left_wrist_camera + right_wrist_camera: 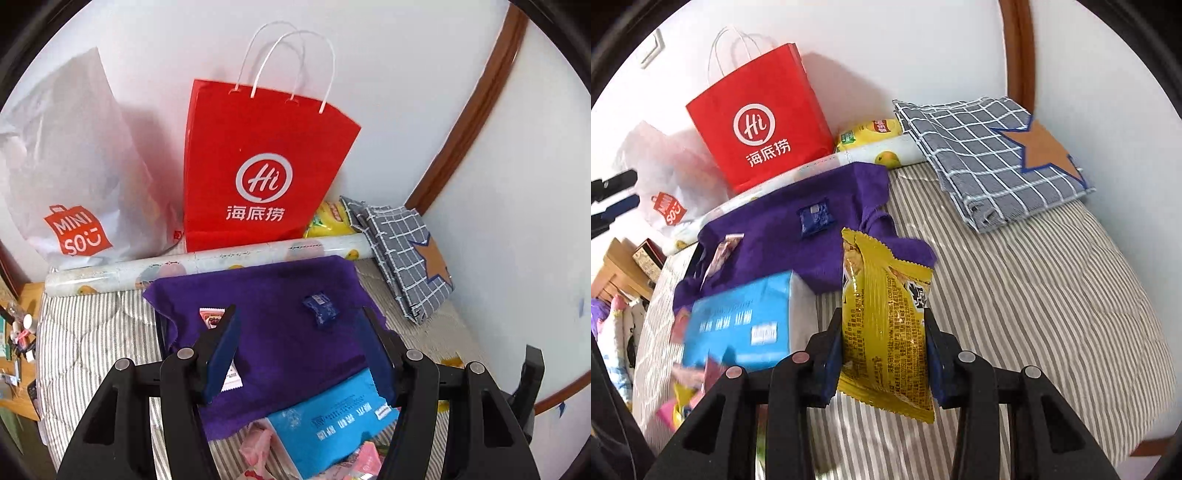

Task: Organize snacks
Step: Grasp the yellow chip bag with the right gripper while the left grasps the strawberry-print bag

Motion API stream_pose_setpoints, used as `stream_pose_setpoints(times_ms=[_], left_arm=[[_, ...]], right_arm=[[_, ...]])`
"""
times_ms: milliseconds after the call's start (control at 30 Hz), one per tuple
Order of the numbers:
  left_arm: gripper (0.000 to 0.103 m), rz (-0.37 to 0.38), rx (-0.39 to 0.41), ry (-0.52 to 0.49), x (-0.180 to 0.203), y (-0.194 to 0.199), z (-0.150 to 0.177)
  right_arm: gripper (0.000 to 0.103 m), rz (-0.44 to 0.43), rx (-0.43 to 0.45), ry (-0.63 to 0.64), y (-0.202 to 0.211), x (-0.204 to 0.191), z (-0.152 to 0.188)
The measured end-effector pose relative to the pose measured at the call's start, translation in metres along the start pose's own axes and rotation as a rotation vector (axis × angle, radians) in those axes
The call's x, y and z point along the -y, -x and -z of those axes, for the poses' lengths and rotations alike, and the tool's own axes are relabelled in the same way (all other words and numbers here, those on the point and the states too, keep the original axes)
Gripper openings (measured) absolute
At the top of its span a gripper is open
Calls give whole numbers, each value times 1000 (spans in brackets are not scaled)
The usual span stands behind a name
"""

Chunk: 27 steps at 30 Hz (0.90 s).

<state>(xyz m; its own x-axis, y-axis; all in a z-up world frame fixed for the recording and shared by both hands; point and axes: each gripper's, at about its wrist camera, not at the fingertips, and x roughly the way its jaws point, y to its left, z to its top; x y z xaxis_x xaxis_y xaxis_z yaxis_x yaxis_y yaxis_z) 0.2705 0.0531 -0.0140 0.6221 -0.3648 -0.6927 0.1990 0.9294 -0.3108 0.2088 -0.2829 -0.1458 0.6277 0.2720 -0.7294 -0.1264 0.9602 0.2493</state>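
- Right gripper: clenched on a yellow crinkled foil snack packet, pads pressing both flat sides; packet held clear above the striped grey-and-white bed cover.
- Long axis of the packet: nearly upright in the right wrist view, top seal pointing away toward the purple soft cloth, bottom seal hanging below the jaws.
- Just left of the held packet: a light blue cardboard box, with pink and yellow small wrappers loose at its near corner.
- Left gripper: released, jaws apart, nothing between them, hovering over the same cloth.
- Further on the cloth, ahead and to the left of the packet: a dark blue small candy wrapper and a pink-and-white slim sachet, well apart from each other.
- Probable next move: carrying the packet forward and left to the cloth; right hand already loaded, so nearer for this.
- Far back, against the wall: a red paper carrier bag.
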Motion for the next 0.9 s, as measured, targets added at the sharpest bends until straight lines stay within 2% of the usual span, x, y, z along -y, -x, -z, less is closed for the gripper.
stream_pose_setpoints(times_ms=[200,433,600,733,800,900], left_arm=[[63,-37,-42,1,1,10,31],[63,-87,-133,100,-29,8,83],[63,-125,-219,171,-53,-1,135],[63,-93,-295,252,-68,-15,170],[63,-37,-301,300,-74,-18,182],[63,-8,-305,334,-77,-20,191]], right_arm=[[36,21,19,48,31,-10,25],[36,-3,58,107,49,-35,42],[36,-27,59,120,52,-42,53],[36,-35,47,120,51,-42,63],[36,-39,40,114,52,-41,66],[36,-40,44,113,58,-40,70]])
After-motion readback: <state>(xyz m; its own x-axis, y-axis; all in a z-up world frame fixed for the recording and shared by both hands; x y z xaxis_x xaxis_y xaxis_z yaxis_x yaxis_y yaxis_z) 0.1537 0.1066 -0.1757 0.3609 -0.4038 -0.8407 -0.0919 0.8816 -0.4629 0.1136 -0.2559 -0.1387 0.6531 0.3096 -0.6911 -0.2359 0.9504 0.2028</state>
